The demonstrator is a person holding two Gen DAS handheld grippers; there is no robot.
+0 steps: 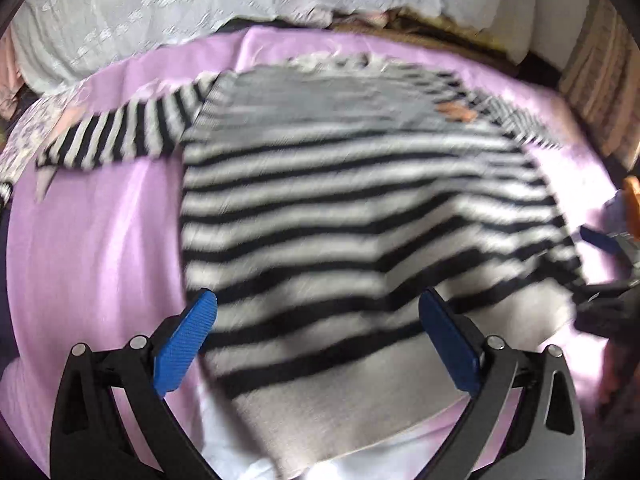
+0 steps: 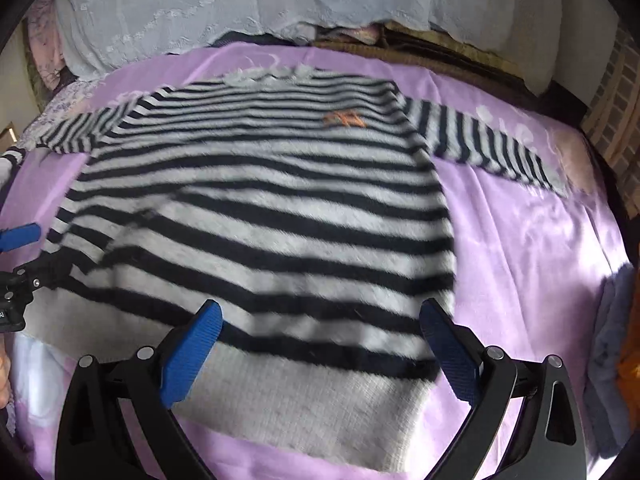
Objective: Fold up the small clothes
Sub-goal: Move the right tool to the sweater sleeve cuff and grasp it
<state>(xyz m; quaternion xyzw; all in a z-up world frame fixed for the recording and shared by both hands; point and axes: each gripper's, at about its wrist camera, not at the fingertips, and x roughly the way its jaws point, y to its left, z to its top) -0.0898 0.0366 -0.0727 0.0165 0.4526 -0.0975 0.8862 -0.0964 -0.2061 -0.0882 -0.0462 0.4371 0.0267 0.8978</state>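
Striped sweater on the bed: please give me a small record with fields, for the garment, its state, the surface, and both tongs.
garment: striped sweater, black and white, plain pale hem band, small orange mark on the chest
state: spread flat, both sleeves out to the sides, not yet folded
surface: purple blanket
left tongs: open, over the hem, holding nothing
right tongs: open, over the hem, holding nothing
behind: white cloth beyond the blanket

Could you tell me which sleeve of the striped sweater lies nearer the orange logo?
The sleeve stretching right in the right wrist view; the other sleeve lies across the chest from the logo.
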